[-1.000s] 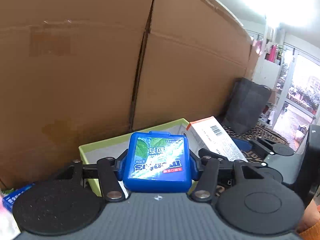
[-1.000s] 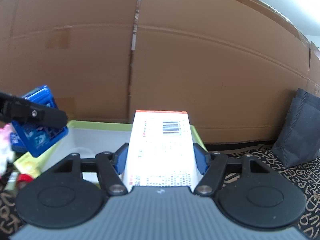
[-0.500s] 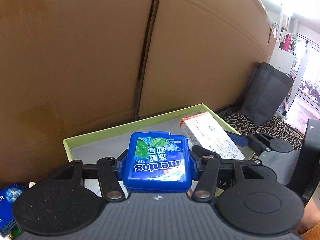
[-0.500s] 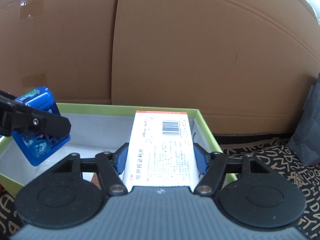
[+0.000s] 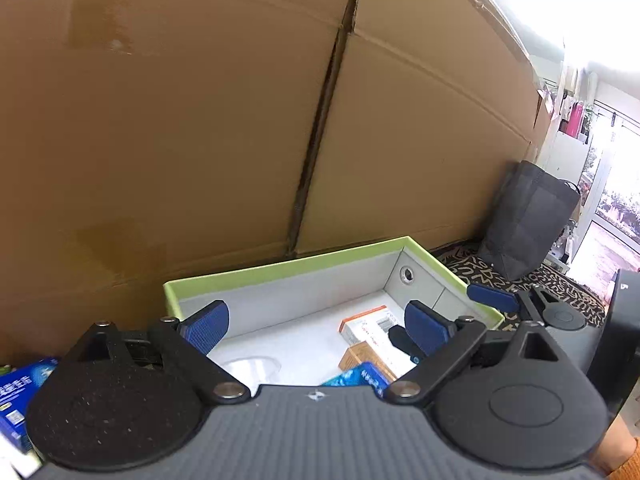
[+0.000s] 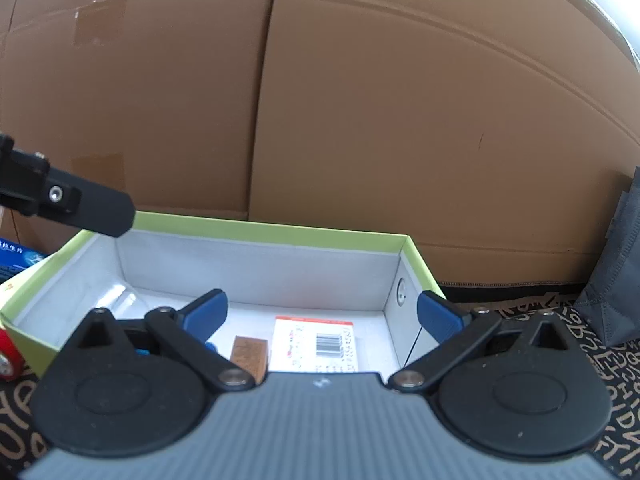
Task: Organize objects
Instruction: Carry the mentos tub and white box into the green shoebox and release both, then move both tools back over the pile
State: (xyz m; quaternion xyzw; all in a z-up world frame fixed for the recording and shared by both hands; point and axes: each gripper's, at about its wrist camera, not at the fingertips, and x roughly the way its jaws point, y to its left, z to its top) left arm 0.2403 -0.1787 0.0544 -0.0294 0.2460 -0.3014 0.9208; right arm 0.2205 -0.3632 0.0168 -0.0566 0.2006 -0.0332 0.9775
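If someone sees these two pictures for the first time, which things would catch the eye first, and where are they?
First comes the green-rimmed box, open in the middle of both views before a tall wall of brown cardboard. Inside it lie a white carton with a barcode, a small brown box beside it, and a blue mint tin seen only partly. Above the box, the left gripper and right gripper are opening, with nothing between the blue pads.

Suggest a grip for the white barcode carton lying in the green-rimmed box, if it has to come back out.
Judging by its pose, come from above and pinch the white carton across its two long edges. It lies flat on the floor of the green-rimmed box, so only those edges offer faces. A brown block crowds one edge; the other has more room.
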